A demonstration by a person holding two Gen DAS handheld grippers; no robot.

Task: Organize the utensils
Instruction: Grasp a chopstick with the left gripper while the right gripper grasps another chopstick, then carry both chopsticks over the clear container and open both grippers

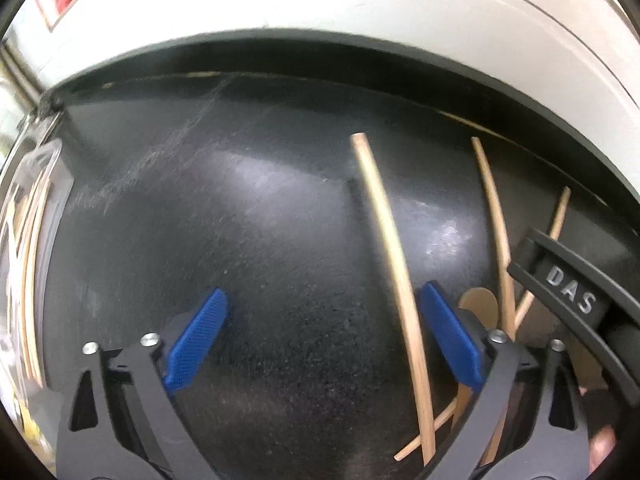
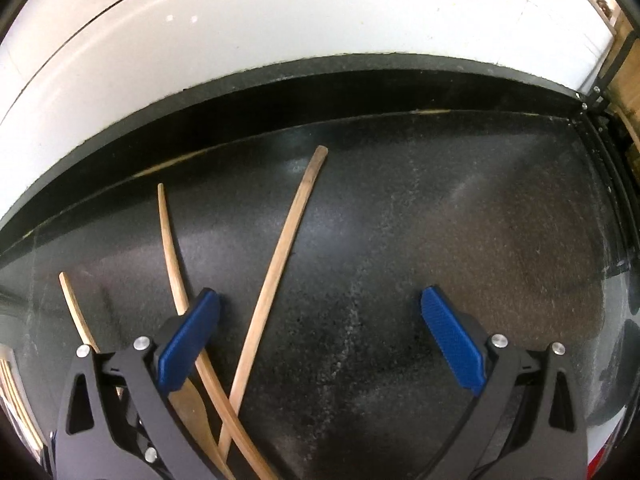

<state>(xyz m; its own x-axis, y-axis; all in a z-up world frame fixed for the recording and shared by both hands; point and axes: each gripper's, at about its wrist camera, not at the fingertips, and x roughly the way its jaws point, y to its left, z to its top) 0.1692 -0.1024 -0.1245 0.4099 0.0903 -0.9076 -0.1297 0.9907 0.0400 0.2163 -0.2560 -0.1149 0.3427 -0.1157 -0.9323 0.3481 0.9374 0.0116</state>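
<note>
Several thin wooden utensils lie on a black table top. In the left wrist view a long wooden stick (image 1: pixel 390 240) runs between the fingers, close to the right blue pad (image 1: pixel 452 340); two thinner sticks (image 1: pixel 494 224) and a rounded wooden spoon end (image 1: pixel 480 304) lie to its right. My left gripper (image 1: pixel 324 312) is open and empty above the table. In the right wrist view a long stick (image 2: pixel 276 264) crosses a second stick (image 2: pixel 172 248) near the left blue pad (image 2: pixel 188 344); a third (image 2: pixel 74 308) lies farther left. My right gripper (image 2: pixel 320 308) is open and empty.
A clear container (image 1: pixel 28 240) holding wooden sticks stands at the far left edge. The other gripper's black body (image 1: pixel 572 292) marked DAS is at the right. A white wall (image 2: pixel 280 20) backs the black table (image 2: pixel 440 220), whose raised rim runs along the far side.
</note>
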